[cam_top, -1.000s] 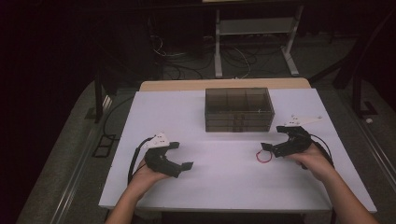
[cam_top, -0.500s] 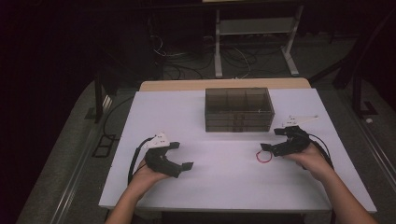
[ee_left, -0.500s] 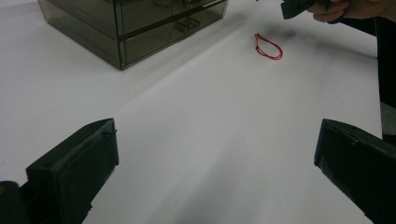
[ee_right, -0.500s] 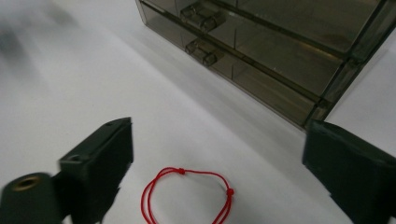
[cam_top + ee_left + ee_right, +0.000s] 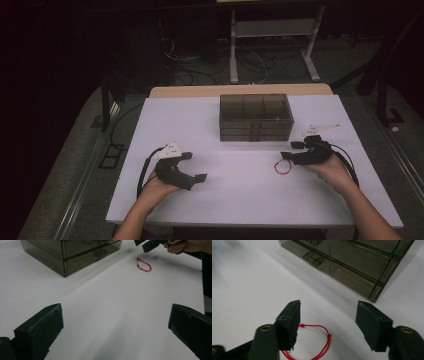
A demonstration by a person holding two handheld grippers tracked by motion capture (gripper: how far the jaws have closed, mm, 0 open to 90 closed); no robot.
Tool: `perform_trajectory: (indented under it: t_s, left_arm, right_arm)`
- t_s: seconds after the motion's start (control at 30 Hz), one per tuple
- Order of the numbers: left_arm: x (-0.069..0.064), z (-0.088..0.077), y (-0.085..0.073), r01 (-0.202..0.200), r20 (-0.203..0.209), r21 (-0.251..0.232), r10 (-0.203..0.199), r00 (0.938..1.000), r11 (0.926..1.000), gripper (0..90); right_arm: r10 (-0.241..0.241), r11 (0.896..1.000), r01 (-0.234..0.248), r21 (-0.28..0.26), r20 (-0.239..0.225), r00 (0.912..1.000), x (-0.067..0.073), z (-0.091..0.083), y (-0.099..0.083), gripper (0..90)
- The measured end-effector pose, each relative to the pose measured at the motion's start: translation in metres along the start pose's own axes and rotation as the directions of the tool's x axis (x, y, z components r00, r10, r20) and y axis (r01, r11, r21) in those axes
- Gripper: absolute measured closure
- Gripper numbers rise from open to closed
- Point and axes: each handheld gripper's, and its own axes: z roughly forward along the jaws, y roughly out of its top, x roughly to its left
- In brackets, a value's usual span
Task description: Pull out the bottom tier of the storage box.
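Cord, thin and red, tied into a small loop with little knots, lies flat on my white table, in front of the smoky plastic drawer box. My right gripper hangs just over it, jaws apart, having just been closing, pads clear of the cord. My left gripper sits well apart from it, jaws wide.

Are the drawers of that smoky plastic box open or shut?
Shut: the drawer fronts sit flush with the box, none pulled out.
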Motion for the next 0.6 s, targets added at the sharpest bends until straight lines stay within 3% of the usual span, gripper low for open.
perform_trajectory:
  t_s: [0.3,0.6]
  left_arm:
    - [0.0001,-0.0001,-0.0002,0.001,-0.001,0.000,-0.001,1.0000,1.0000,0.0]
    - [-0.0003,-0.0005,-0.0006,0.001,-0.001,-0.001,-0.001,1.0000,1.0000,0.0]
  right_arm:
    - [-0.030,0.999,0.031,0.035,-0.010,0.9995,-0.0009,0.0029,-0.0024,57.3]
    - [-0.018,0.997,0.018,0.074,-0.001,0.9998,-0.0043,0.0058,-0.0064,67.1]
